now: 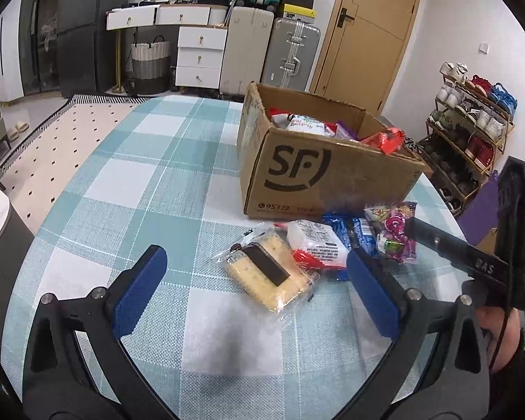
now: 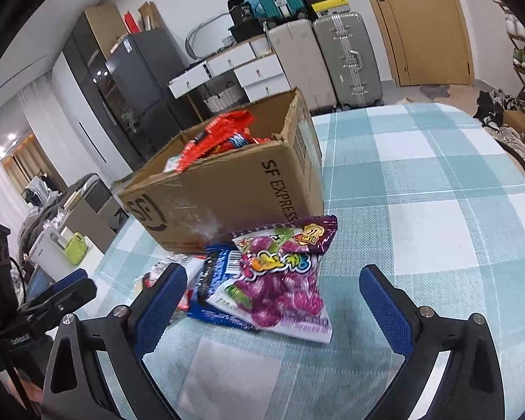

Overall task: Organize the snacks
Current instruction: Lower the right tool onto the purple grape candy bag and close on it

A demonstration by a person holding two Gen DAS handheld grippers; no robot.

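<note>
Both hand-held grippers, left (image 1: 255, 276) and right (image 2: 273, 297), gape empty over snack packets near the cardboard box (image 1: 329, 178) on the bench (image 1: 157, 182).

The tablecloth (image 1: 129, 182) is checked in teal, pale blue and white. On it, the cardboard box (image 1: 332, 182) is brown with black print — red packets (image 2: 220, 136) inside. Before the box lie a purple-and-white candy bag (image 2: 280, 287), a blue packet (image 2: 210, 276) and pale yellow biscuits (image 1: 269, 276) — clear-wrapped, with a black label.
</note>
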